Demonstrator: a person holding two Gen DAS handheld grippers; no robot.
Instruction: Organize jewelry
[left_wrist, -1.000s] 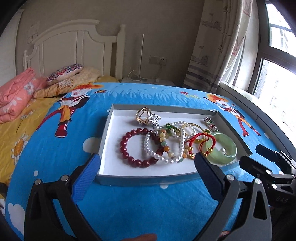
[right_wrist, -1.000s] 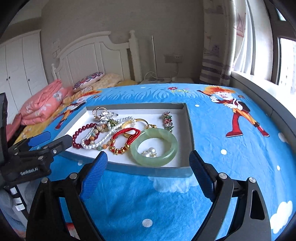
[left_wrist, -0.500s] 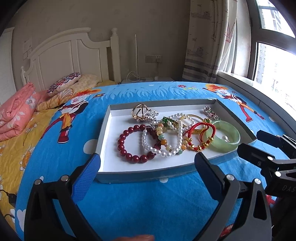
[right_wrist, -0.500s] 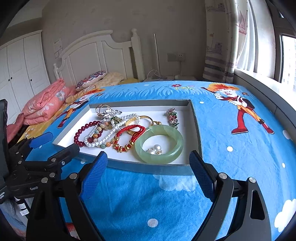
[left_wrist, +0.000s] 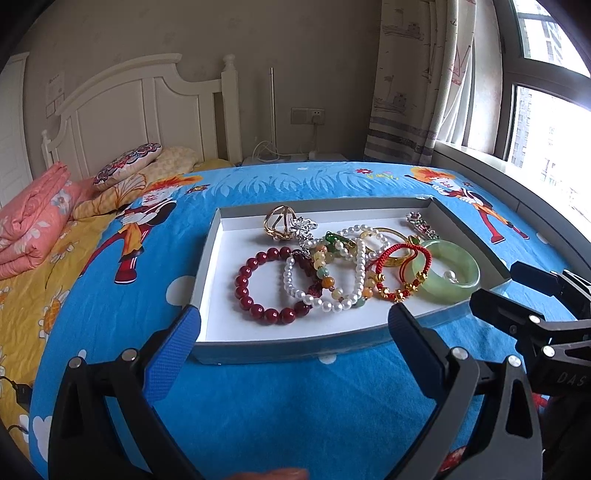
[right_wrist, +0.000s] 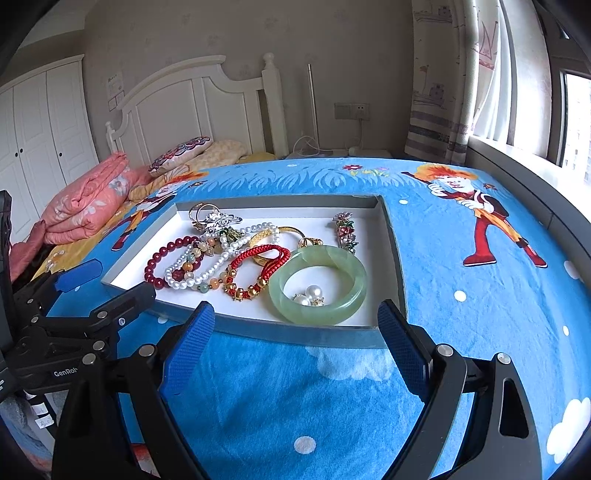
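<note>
A grey tray with a white floor lies on the blue bedspread. In it lie a dark red bead bracelet, a pearl bracelet, a red cord bracelet with gold beads and a green jade bangle ringing pearl earrings. Gold rings and a flower brooch lie at the back. My left gripper hovers open before the tray's front wall. My right gripper is open too, near the front right corner. Neither holds anything.
Folded pink quilts and pillows lie at the far left by the white headboard. A window sill and curtain border the bed on the right. Blue bedspread stretches right of the tray.
The left wrist view has rolled level, so the tray no longer looks tilted. The right gripper kept still. Both stayed open and the jewelry did not move.
</note>
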